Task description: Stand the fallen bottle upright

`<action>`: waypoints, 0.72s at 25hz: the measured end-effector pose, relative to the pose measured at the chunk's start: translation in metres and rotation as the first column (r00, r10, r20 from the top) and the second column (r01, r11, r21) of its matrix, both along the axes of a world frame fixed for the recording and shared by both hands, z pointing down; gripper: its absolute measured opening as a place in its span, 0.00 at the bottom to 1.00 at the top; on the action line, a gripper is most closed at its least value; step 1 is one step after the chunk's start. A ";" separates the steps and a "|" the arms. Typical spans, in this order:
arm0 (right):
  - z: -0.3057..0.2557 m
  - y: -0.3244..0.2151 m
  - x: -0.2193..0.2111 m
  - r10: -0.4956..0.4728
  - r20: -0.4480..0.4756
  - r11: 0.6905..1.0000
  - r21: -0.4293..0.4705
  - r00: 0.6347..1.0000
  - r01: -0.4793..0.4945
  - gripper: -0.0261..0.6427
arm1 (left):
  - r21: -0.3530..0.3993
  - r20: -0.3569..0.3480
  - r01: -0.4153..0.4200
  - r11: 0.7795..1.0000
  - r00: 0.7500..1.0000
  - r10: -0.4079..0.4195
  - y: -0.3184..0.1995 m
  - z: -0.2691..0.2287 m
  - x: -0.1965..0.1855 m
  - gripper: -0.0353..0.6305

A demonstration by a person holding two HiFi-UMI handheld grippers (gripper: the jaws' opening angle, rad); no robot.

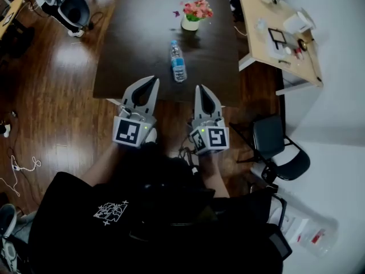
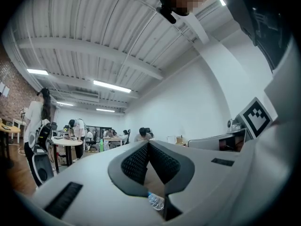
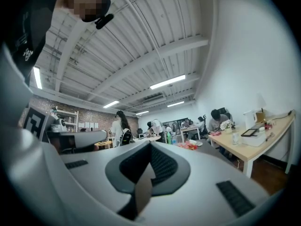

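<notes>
A clear plastic bottle (image 1: pixel 178 61) with a blue label lies on its side on the dark table (image 1: pixel 137 44), cap pointing away from me. Both grippers hover at the table's near edge, pointing level toward it. My left gripper (image 1: pixel 153 81) is short of the bottle and slightly left of it, its fingertips together and nothing held. My right gripper (image 1: pixel 201 88) is short and to the right, also shut and empty. In the left gripper view a bit of the bottle (image 2: pixel 155 201) shows through the gap under the closed jaws (image 2: pixel 148 144). The right gripper view shows closed jaws (image 3: pixel 150 144) and no bottle.
A pot of pink flowers (image 1: pixel 193 16) stands on the table beyond the bottle. A light wooden desk (image 1: pixel 268 50) with small items is at the right. A black chair (image 1: pixel 279 147) stands right of me, another office chair (image 1: pixel 74 10) at far left. Cables lie on the wooden floor (image 1: pixel 23 164).
</notes>
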State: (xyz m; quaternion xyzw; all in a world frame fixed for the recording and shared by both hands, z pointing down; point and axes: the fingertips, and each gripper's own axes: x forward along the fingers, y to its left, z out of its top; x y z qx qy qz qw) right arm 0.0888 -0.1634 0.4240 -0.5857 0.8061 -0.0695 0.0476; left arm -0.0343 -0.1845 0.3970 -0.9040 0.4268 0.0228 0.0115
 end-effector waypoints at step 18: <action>0.168 -0.199 -0.010 -0.225 -0.151 0.866 -0.483 0.963 0.127 0.27 | -0.062 0.027 0.040 0.997 0.999 -0.038 -0.063 0.026 -0.004 0.05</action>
